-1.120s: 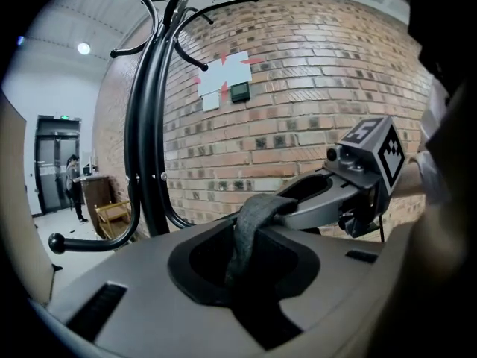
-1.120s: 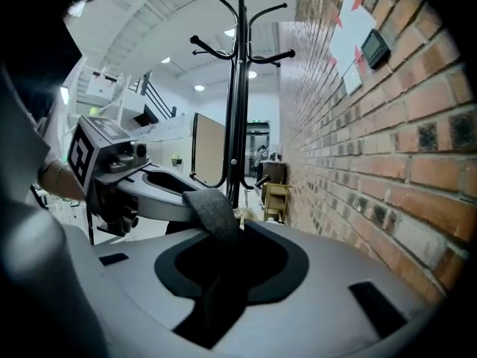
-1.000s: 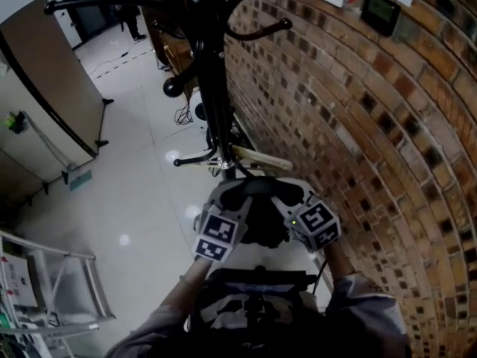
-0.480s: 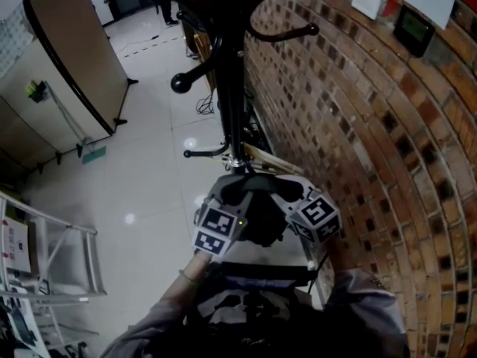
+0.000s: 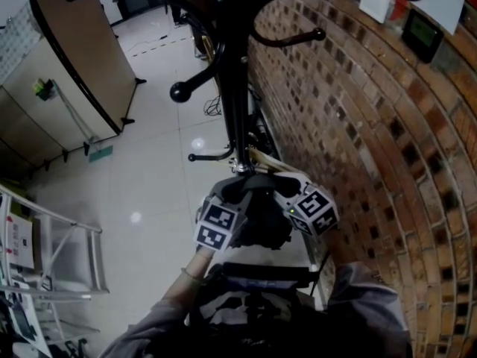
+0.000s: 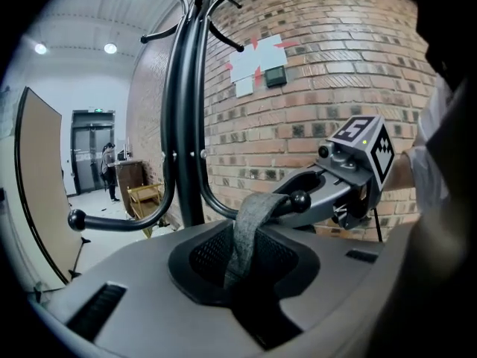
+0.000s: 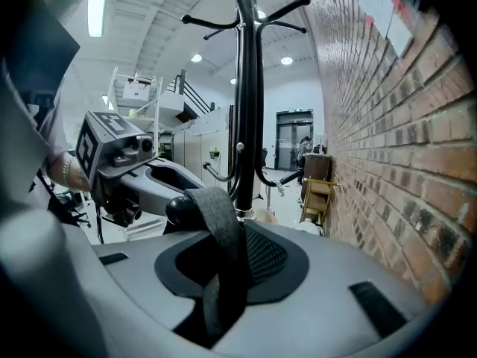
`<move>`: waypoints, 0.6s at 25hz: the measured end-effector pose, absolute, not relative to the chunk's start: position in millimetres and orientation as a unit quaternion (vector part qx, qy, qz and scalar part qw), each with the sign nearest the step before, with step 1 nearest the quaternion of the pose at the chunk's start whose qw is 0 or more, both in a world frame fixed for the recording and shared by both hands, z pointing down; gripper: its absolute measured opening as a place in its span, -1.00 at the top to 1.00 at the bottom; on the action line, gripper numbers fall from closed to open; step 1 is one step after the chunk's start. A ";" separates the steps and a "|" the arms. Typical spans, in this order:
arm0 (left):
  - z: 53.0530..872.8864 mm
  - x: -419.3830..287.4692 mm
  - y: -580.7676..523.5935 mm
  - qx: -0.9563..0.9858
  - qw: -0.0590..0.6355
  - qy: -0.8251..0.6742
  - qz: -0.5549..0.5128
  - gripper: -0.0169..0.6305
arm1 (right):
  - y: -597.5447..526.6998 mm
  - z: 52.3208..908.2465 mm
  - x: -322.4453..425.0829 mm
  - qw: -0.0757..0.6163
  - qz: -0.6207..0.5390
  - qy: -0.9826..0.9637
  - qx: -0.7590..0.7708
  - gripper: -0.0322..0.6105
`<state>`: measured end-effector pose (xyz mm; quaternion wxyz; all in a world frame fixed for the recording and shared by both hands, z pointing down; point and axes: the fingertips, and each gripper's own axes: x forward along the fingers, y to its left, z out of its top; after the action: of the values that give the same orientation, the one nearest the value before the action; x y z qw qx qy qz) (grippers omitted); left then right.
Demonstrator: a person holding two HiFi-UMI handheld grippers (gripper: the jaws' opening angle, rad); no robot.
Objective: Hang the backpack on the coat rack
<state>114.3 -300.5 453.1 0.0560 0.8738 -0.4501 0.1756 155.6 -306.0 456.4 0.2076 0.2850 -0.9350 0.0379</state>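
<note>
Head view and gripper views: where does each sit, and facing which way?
Head view: head-mounted, steeply down the coat rack; forearms, left gripper, right gripper.
Left gripper view: on left gripper, facing brick wall; right gripper shows.
Right gripper view: on right gripper, facing far doors; left gripper shows.
Both gripper views share the strap over the hook.

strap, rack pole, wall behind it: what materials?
strap: grey woven fabric, likely webbing; heathered weave, folds limply.
coat rack: looks like black painted metal tube; smooth, slight sheen.
wall: brick, matte; mortar lines, mixed red-brown tones.
</note>
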 end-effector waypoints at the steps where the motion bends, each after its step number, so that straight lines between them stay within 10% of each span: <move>1: 457.0 113.1 -300.7 0.872 0.059 -0.451 0.179 0.71 | -307.3 458.5 153.2 0.205 0.040 -0.936 0.284 0.60; 15: 470.7 114.9 -308.6 0.884 0.046 -0.426 0.189 0.64 | -318.7 474.7 147.5 0.198 0.047 -0.931 0.302 0.59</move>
<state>114.9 -308.6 470.7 0.0455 0.8837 -0.4259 0.1890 147.5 -318.7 474.7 0.1984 0.3021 -0.9312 0.0473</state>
